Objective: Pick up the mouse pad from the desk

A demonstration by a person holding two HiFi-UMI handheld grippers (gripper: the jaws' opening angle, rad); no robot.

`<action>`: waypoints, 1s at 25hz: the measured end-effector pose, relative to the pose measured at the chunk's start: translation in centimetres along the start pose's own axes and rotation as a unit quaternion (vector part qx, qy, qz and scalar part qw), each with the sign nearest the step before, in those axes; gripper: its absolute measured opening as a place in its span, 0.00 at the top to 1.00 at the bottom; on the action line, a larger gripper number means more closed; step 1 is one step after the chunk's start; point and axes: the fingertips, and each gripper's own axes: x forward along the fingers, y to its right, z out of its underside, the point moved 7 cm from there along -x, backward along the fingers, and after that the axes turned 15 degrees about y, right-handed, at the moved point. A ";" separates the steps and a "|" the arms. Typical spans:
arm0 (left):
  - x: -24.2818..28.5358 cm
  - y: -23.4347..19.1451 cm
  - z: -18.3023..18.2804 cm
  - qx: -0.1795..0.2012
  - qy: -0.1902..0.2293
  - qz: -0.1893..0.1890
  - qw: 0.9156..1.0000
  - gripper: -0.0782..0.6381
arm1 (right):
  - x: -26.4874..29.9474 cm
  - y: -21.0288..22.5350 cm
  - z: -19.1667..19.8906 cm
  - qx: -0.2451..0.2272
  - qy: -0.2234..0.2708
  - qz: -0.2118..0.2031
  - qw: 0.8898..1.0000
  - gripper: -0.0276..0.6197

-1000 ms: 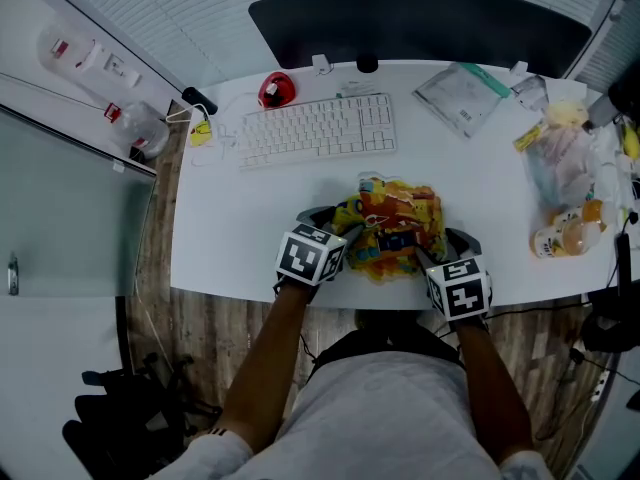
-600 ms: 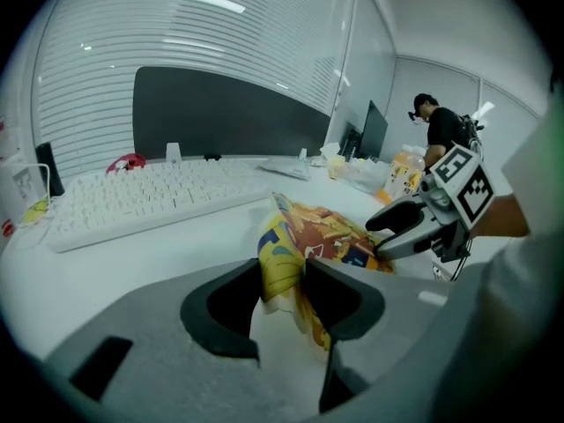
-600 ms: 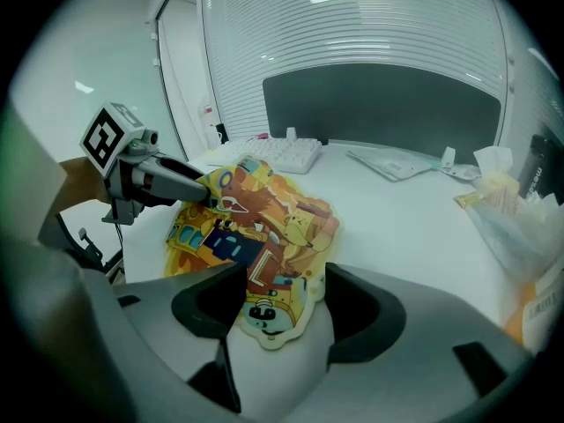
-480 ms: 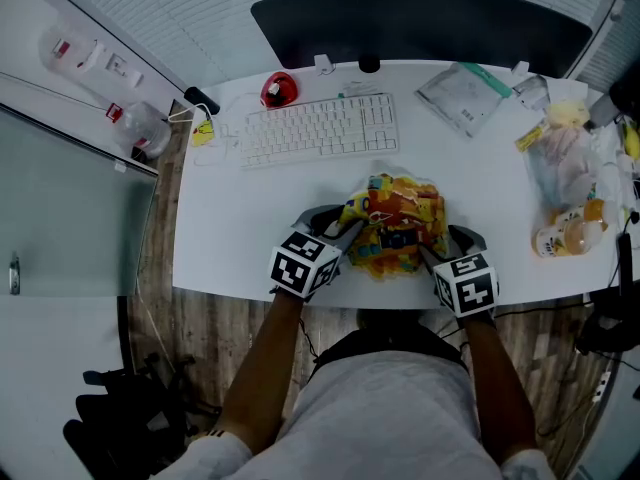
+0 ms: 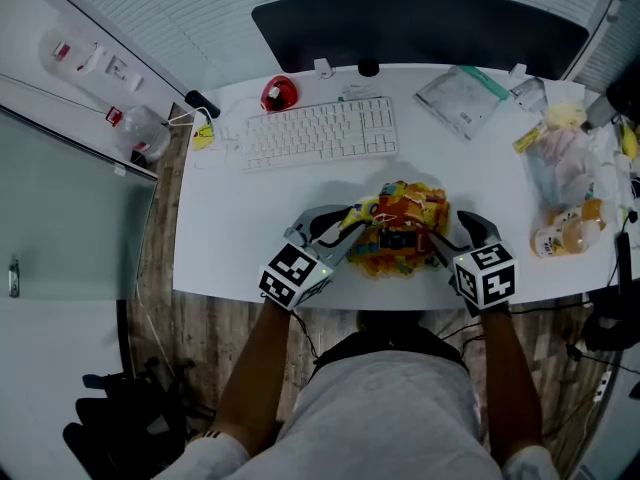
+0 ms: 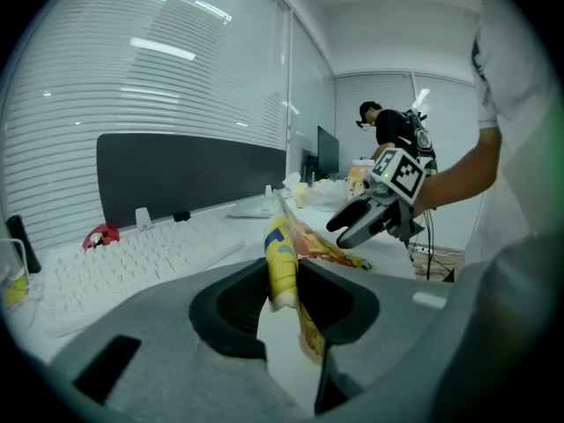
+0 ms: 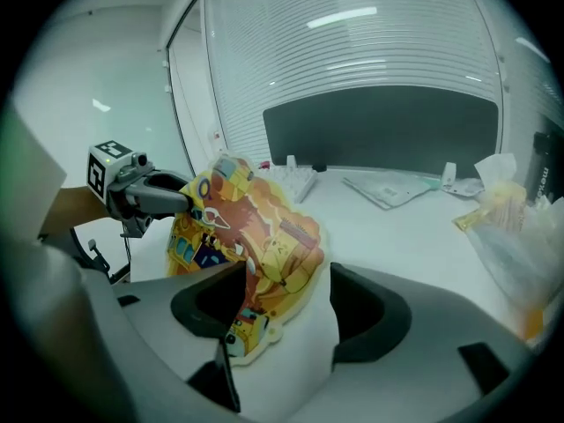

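Rubbery mouse pad (image 5: 400,226) looks light and floppy; left gripper (image 6: 282,293) jaws are closing on its edge, right gripper (image 7: 286,311) jaws stand spread.

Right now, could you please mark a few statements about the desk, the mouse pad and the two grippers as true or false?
1. The mouse pad lies flat on the desk. False: it is tilted, raised on the left gripper's side.
2. An edge of the mouse pad sits between the jaws of the left gripper. True; those jaws are closing on it.
3. The white keyboard lies between the mouse pad and the dark partition. True.
4. The red object sits at the keyboard's right end. False: it is by the keyboard's far left corner.
5. The right gripper hovers over the keyboard. False: it is at the mouse pad, with the pad's edge between its jaws.
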 end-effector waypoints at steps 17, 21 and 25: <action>-1.3 1.7 -3.2 0.049 0.065 0.094 0.992 0.74 | 0.1 1.0 -1.9 0.020 0.040 -0.197 0.979 0.54; -1.7 1.2 -2.9 0.042 0.060 0.079 0.994 0.74 | -0.3 0.5 -2.0 0.025 0.054 -0.214 0.975 0.66; -1.8 0.5 -2.5 0.033 0.051 0.051 0.997 0.73 | -1.1 -0.1 -2.5 0.025 0.077 -0.228 0.970 0.83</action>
